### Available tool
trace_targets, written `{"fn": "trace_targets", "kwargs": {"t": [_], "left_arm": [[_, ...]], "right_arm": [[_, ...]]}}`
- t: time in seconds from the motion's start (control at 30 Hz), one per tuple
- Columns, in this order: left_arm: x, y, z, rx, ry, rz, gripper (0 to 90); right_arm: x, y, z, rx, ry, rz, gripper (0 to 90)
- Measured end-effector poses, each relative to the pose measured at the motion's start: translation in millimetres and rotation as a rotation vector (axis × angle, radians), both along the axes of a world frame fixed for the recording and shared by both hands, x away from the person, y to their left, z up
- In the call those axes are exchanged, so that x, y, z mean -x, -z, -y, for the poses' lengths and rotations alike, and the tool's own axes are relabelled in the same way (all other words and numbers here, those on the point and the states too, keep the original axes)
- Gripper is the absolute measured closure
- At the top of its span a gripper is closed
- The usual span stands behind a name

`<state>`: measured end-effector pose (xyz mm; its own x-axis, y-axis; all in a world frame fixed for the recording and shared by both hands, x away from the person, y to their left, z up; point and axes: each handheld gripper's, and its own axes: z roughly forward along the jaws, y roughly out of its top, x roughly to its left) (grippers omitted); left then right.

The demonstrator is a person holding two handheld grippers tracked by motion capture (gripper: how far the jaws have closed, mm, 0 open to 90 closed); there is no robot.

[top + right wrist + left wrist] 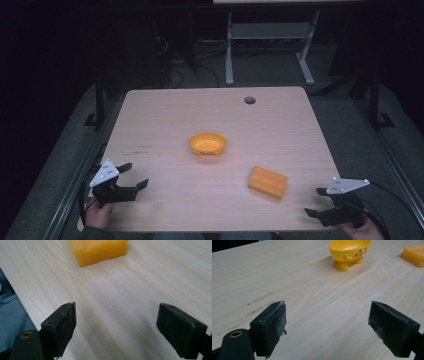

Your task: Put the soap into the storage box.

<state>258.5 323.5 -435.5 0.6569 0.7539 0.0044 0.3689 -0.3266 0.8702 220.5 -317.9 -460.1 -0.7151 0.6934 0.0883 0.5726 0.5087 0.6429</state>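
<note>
Your left claw (131,176) sits at about eight o'clock on the surface (165,115), jaws spread wide with nothing between them; your right claw (315,201) waits at about four o'clock, jaws likewise apart and empty. Both seem parked at the near corners to leave the middle free. The yellow bowl (207,143) stands upright at the centre (it has little feet and a painted face), and it looks empty. The orange block (268,182) lies flat at about five o'clock, near your right claw, probably the easier pick from that side.
</note>
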Motion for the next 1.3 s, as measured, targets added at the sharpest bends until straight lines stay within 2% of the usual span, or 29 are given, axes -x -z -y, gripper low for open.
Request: {"fn": "trace_targets", "kwargs": {"t": [0.23, 0.53, 1.1, 1.3], "left_arm": [[1.8, -0.8, 1.3, -0.001, 0.008, 0.004, 14.3], [0.9, 0.0, 3.0, -0.012, 0.019, 0.003, 14.3], [0.7, -0.3, 2.6, -0.006, 0.012, 0.002, 14.3], [0.4, -0.8, 2.2, -0.004, 0.012, 0.005, 14.3]], "right_arm": [[-3.7, -3.4, -6.5, 0.019, -0.031, -0.01, 15.9], [-16.4, -16.0, -21.5, 0.067, -0.074, -0.021, 15.9], [-32.4, -32.6, -42.0, 0.108, -0.138, -0.012, 15.9], [-40.6, -40.7, -54.2, 0.125, -0.177, -0.002, 15.9]]}}
